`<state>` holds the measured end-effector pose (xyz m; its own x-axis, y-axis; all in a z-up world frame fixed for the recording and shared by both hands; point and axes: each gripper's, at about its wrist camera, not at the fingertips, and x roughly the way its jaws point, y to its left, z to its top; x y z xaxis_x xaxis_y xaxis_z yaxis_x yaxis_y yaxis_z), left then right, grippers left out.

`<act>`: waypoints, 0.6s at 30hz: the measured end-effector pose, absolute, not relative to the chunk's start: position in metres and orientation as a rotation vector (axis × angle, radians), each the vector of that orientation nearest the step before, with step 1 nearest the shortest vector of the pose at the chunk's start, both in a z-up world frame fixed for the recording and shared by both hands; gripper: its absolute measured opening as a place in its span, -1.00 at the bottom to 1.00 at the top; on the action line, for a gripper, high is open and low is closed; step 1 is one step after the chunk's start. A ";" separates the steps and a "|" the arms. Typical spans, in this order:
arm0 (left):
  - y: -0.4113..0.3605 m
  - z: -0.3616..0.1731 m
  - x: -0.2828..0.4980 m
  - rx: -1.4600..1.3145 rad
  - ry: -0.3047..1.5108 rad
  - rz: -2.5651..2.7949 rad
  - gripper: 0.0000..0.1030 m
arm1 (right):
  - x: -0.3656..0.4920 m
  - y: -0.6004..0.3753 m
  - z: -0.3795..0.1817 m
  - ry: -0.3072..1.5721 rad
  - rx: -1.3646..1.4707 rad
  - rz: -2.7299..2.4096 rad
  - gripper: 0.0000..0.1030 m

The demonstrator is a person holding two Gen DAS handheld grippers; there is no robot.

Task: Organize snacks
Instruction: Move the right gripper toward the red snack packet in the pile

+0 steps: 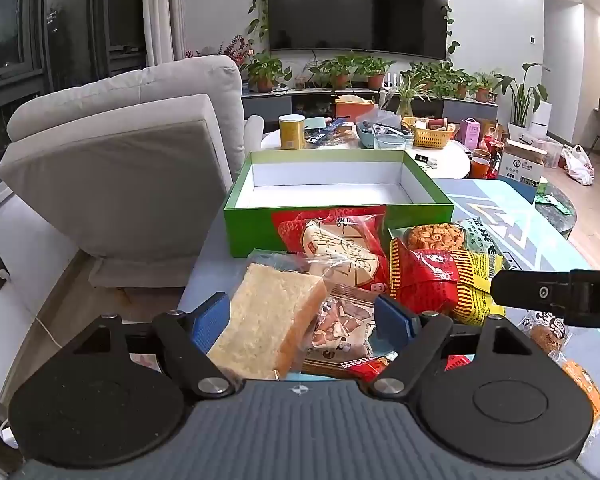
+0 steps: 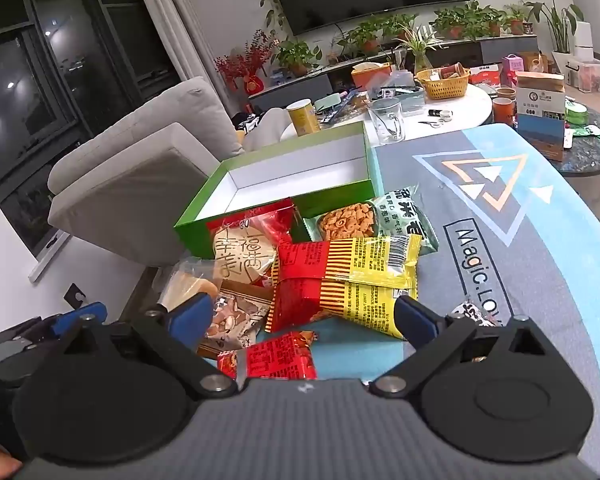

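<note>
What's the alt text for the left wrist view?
Open left tongs straddle a clear-wrapped bread slice atop piled snack packets on the blue printed table mat. Behind sits an empty green cardboard box.

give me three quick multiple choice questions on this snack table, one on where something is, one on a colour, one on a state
1. Where is the bread slice?
A. in the box
B. between the left hand-held gripper fingers
C. on the sofa

2. The box is what colour outside?
A. green
B. blue
C. black

3. The box is:
A. lidded
B. full of snacks
C. open and empty

Answers:
1 B, the blue pads flank the bread without visibly closing on it.
2 A, its walls are green.
3 C, its bare white floor shows.
</note>
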<state>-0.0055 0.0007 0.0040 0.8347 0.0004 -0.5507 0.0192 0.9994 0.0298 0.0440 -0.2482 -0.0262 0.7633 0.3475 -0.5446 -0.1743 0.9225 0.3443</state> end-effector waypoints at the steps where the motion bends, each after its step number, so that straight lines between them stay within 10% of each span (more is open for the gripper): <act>1: 0.001 0.004 -0.006 0.035 0.582 -0.010 0.50 | 0.042 -0.246 -0.027 0.641 0.282 0.289 0.52; 18: -0.001 0.008 -0.010 0.040 0.586 -0.013 0.50 | 0.035 -0.244 -0.022 0.636 0.270 0.299 0.52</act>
<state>-0.0100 -0.0006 0.0077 0.8332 -0.0004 -0.5529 0.0232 0.9991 0.0341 0.0349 -0.2441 -0.0217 0.7643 0.3538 -0.5392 -0.1898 0.9225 0.3362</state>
